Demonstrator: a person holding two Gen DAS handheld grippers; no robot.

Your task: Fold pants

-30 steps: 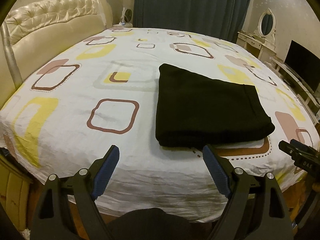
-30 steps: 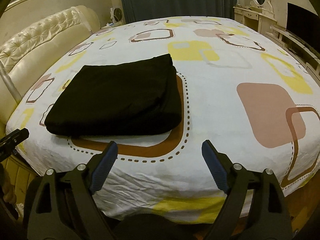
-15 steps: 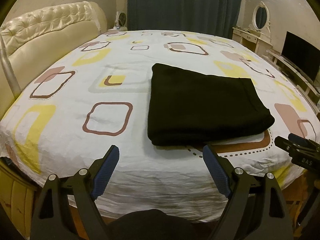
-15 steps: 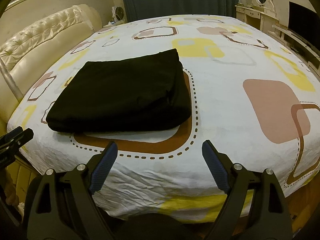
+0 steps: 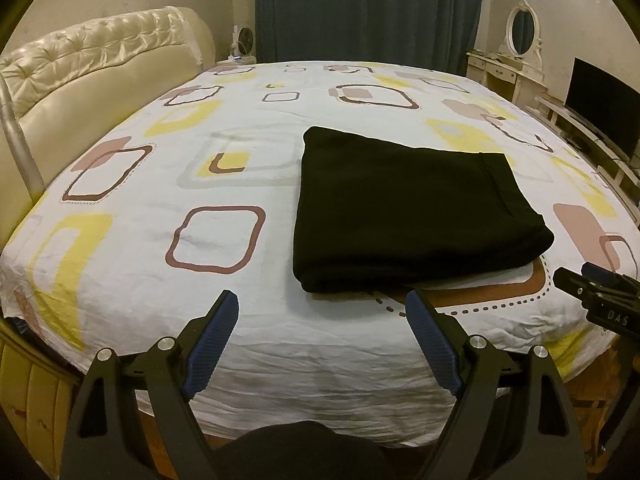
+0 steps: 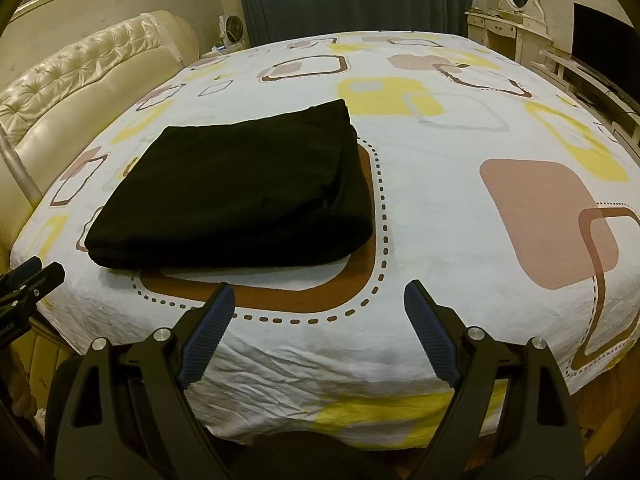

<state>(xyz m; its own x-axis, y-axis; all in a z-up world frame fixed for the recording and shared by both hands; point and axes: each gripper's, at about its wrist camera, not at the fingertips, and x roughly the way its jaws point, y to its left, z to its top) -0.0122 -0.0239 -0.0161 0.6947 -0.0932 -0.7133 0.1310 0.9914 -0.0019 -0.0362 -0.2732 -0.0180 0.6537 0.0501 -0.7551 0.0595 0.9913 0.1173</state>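
Lettering "DAS" marks the right hand-held gripper [image 5: 600,300]; black pants [image 5: 404,212] lie folded on the bed [image 5: 280,344], both hand-held grippers spread, empty.

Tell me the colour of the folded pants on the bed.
Black pants; clearest in the left wrist view.

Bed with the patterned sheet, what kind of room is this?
Most likely a home bedroom: the bed has a tufted cream headboard, black folded pants lie on its sheet, and a vanity table with an oval mirror stands beside dark curtains.
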